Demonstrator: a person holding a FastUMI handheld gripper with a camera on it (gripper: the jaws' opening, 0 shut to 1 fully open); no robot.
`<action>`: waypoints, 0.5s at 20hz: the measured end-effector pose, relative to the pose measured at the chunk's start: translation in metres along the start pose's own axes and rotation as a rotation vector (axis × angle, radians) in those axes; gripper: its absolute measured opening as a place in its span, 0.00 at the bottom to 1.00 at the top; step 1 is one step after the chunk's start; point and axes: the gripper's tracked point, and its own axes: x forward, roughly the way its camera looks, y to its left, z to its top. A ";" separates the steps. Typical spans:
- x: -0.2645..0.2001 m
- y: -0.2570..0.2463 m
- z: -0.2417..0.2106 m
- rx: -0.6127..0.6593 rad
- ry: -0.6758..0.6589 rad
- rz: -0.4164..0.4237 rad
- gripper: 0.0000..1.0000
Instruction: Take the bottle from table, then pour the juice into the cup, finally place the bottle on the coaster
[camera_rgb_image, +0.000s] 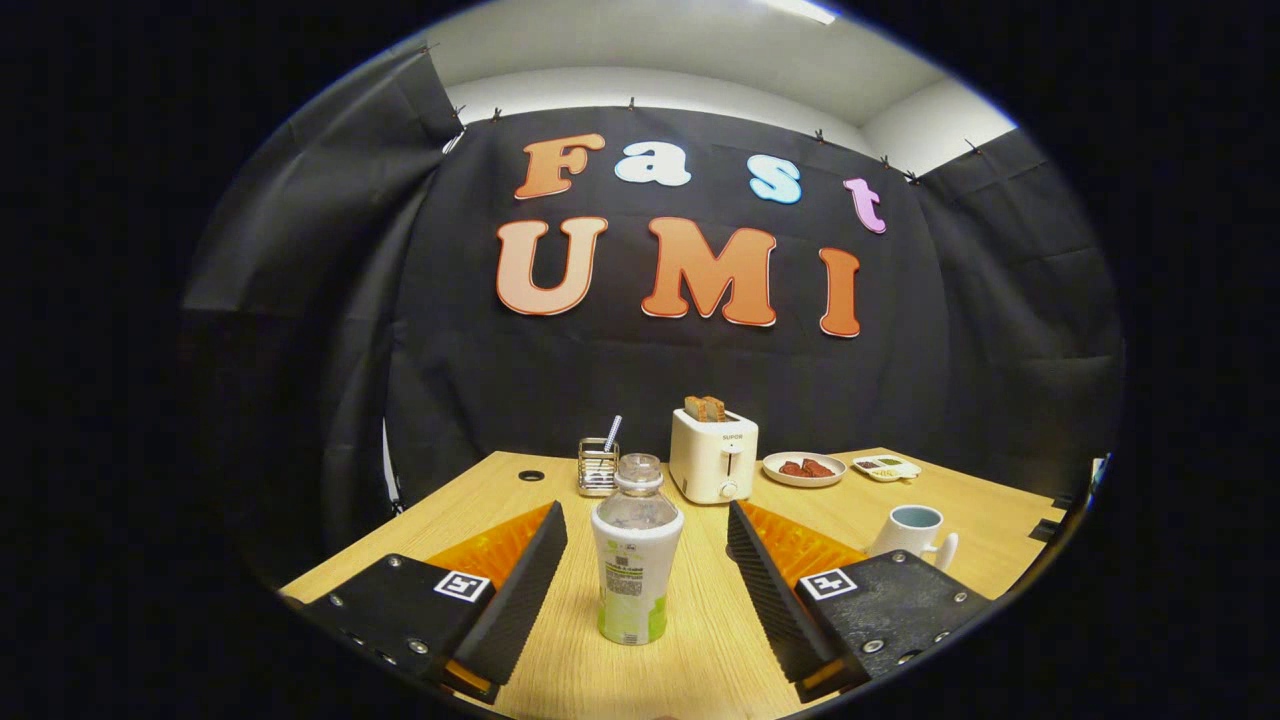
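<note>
Bottle (636, 560) between fingers (520, 590), seemingly untouched.

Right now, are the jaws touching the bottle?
No, the bottle stands upright between the open jaws with a gap on each side.

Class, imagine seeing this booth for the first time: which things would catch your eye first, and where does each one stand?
First comes the clear plastic bottle with a white and green label, standing upright on the light wooden table between the open gripper's fingers, touching neither. Beyond it stands a cream toaster with toast in its slots. A white mug with a pale blue inside sits past the right finger.
</note>
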 end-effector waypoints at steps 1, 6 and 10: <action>0.006 0.001 -0.011 -0.003 0.015 0.001 0.97; 0.021 0.005 -0.048 -0.031 0.105 0.025 0.97; 0.036 0.006 -0.059 -0.020 0.126 0.049 0.97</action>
